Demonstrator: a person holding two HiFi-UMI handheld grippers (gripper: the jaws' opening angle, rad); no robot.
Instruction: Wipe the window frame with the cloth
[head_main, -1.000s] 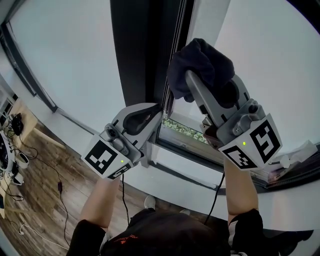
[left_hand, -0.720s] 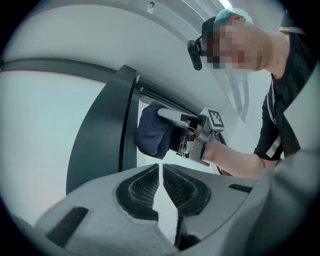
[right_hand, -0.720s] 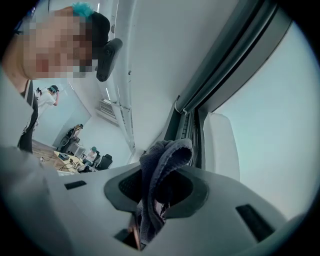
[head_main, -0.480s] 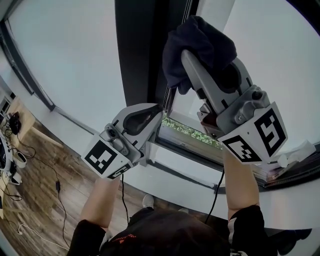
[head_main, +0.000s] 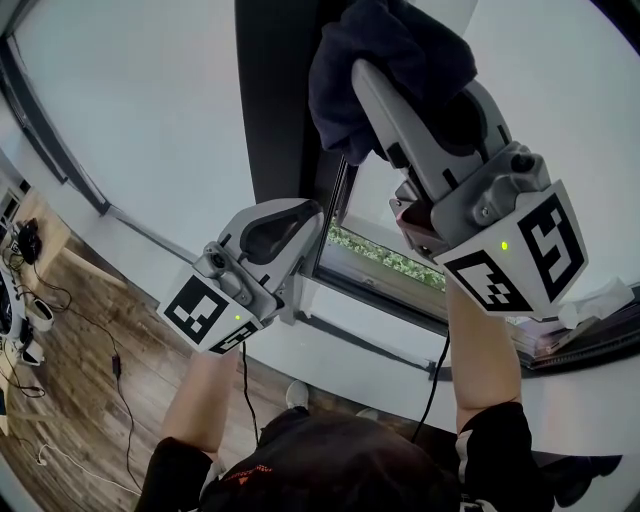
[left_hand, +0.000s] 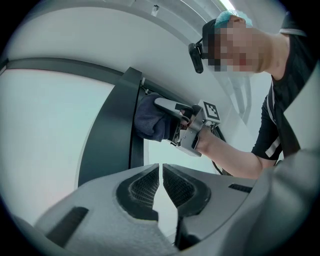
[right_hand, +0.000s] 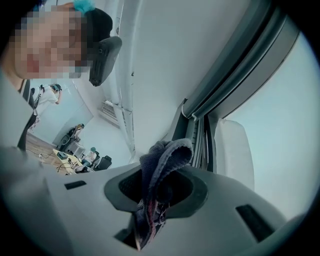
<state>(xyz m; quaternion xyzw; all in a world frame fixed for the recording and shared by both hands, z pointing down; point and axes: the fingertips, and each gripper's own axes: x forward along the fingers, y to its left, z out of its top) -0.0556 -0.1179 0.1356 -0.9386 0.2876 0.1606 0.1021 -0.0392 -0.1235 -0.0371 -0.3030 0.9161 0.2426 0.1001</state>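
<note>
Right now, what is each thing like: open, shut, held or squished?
Left gripper, shut, with nothing in it.
Right gripper, shut on the cloth.
Cloth, bunched up, held against the window frame.
Window frame, upright, with the cloth at its edge.

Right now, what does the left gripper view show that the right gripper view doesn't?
Only the left gripper view: the left gripper, its jaws almost together with nothing between them, and the right gripper seen from outside, holding the cloth at the dark window frame. Only the right gripper view: the cloth pinched between the right jaws, the frame's grooves up close, and an office with desks behind. Both: cloth, frame, bright glass.
</note>
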